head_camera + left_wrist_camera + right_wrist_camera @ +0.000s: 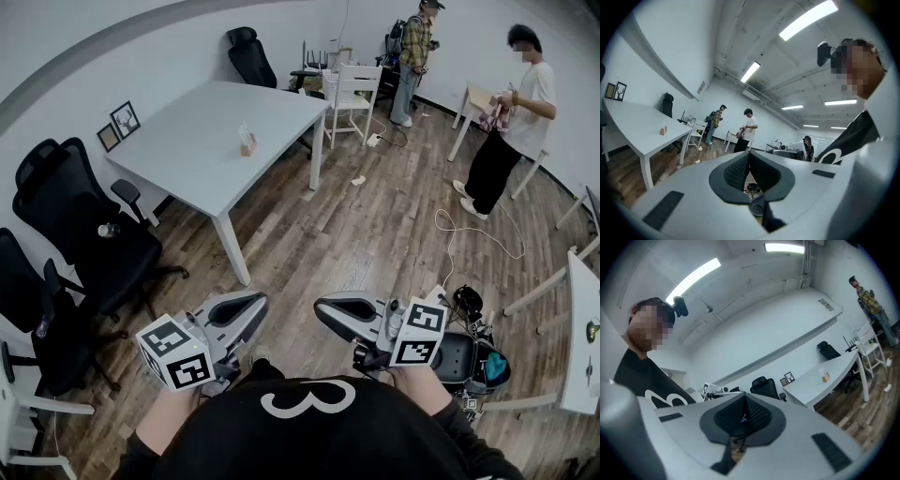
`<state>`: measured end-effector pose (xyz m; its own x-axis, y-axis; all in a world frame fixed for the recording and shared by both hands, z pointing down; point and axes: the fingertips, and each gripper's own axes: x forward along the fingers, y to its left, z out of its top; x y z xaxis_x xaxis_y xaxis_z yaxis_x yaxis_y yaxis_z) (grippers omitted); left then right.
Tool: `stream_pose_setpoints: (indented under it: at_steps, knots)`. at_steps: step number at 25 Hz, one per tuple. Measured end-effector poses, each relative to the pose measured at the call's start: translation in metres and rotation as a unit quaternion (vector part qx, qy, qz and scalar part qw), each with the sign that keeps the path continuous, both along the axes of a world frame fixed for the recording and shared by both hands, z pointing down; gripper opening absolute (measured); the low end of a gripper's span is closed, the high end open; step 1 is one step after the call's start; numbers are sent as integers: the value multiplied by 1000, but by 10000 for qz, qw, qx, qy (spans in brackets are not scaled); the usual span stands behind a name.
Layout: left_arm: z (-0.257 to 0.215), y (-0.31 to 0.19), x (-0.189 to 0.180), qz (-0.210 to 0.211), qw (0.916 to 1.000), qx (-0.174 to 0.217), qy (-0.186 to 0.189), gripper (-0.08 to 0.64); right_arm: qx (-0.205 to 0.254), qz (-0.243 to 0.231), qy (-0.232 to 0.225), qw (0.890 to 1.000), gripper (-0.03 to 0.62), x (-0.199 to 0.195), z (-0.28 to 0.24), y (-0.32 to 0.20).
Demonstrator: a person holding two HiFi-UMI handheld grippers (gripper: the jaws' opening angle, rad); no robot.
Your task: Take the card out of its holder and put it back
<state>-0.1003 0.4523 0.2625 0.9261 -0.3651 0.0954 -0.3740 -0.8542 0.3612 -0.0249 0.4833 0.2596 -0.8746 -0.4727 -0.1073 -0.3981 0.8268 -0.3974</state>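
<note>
Head view, left to right.

Black office chairs (pixel 89 225) stand along the wall. A small bottle (pixel 109 230) lies on the seat of one.

The white table (pixel 202 155) is well apart from the person. Two picture frames (pixel 118 127) lean at its wall edge.

The card holder (pixel 247 143) stands alone near the far right edge of the table. The card (pixel 245 132) is upright in it, not taken out. The same holder shows small on the tabletop in the left gripper view (pixel 663 131) and the right gripper view (pixel 825 376). Neither gripper is near it.

The left gripper (pixel 259 304) is held close to the body, above the wood floor (pixel 347 244). Its tip points toward the other gripper. In its own view the jaws (pixel 747 157) are pressed together with nothing between them.

The right gripper (pixel 321 307) mirrors it, with its tip just beside the left one but apart from it. Its jaws (pixel 741 398) are also closed, and the pads meet on nothing.

A white chair (pixel 354 89) stands at the far end of the table. Beyond it one person (pixel 411 56) stands at the back wall, and a second person (pixel 511 122) stands by another white table (pixel 473 103).

A white cable (pixel 469 234) trails on the floor. A dark bag (pixel 473 361) sits on the floor at lower right with something teal in it; I cannot tell what.
</note>
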Motion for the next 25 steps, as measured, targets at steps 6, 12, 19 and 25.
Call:
stream_pose_setpoints:
  at_steps: [6, 12, 19, 25]
  knots:
    - [10, -11, 0, -4, 9999, -146, 68, 12, -134, -44, -190, 9997, 6, -2, 6, -6]
    - [20, -38, 7, 80, 9991, -380, 153, 13, -287, 92, -126, 9995, 6, 3, 13, -31]
    - [35, -96, 16, 218, 9977, -631, 138, 14, -541, 234, -120, 9982, 6, 10, 29, -90]
    - [48, -182, 16, 139, 9970, -755, 79, 12, -758, 293, -177, 9965, 6, 11, 43, -171]
